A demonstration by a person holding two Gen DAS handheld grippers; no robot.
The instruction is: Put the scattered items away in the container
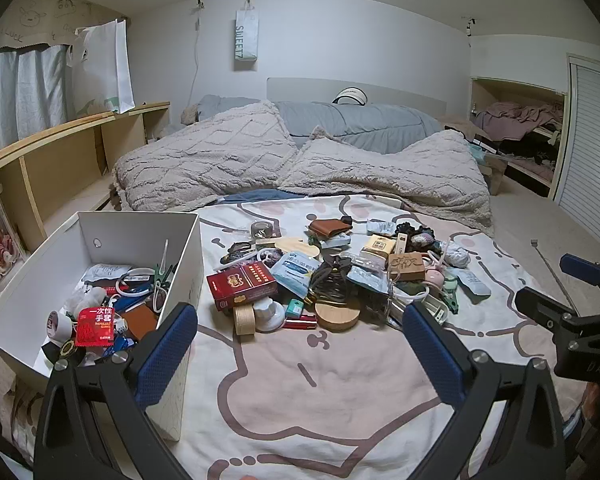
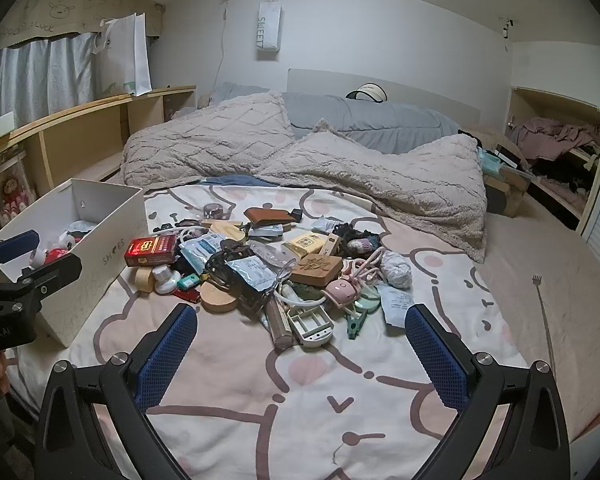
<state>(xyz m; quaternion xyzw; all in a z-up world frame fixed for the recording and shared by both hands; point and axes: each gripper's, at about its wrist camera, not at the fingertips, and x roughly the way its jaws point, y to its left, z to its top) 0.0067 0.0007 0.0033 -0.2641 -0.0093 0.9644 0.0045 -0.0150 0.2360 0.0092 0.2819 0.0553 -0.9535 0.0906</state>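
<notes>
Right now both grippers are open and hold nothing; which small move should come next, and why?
Probably ease the left gripper forward toward the roll of brown tape. It lies at the near edge of the pile, free on its near side, close to the white box. The left gripper is the one beside that box, so the carry would be short. The right gripper is also open and faces the pile's other end.
</notes>
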